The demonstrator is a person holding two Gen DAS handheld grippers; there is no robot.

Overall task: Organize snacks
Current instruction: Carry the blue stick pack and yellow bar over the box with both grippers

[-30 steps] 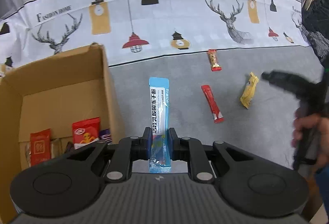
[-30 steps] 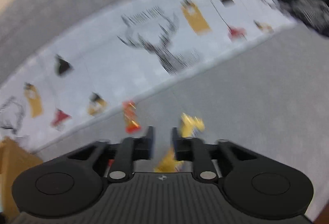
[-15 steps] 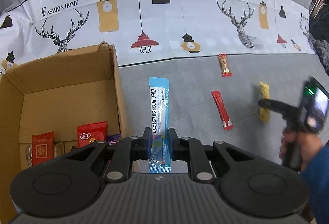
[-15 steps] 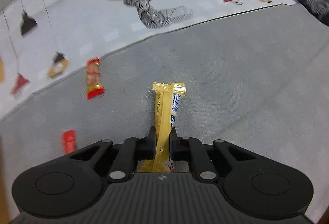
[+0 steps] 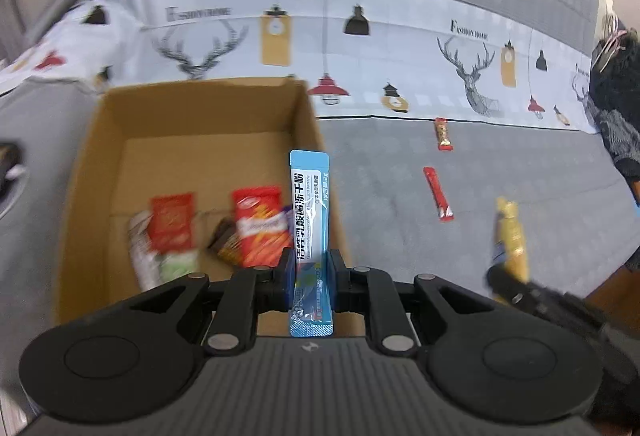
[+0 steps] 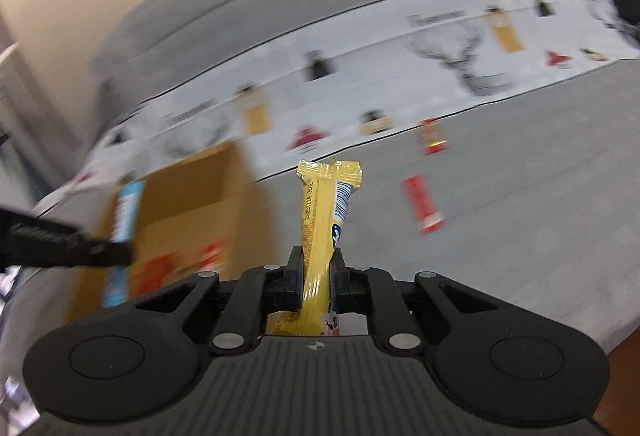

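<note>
My left gripper (image 5: 311, 274) is shut on a blue snack sachet (image 5: 310, 204) and holds it above the right wall of an open cardboard box (image 5: 200, 112). Several snack packets (image 5: 256, 232) lie inside the box. My right gripper (image 6: 317, 276) is shut on a yellow snack bar (image 6: 324, 212), lifted off the grey surface, right of the box (image 6: 192, 192). The yellow bar (image 5: 510, 240) and right gripper also show at lower right in the left wrist view. The blue sachet (image 6: 126, 212) shows blurred in the right wrist view.
A red stick packet (image 5: 438, 194) and a small red-and-orange bar (image 5: 444, 134) lie on the grey surface right of the box. A white cloth with deer and lamp prints (image 5: 400, 48) runs along the back. Dark clothing (image 5: 616, 108) sits at far right.
The left gripper has carried the blue sachet left, over the box. The right gripper closed on the yellow bar, lifted it and swung it left toward the box.
</note>
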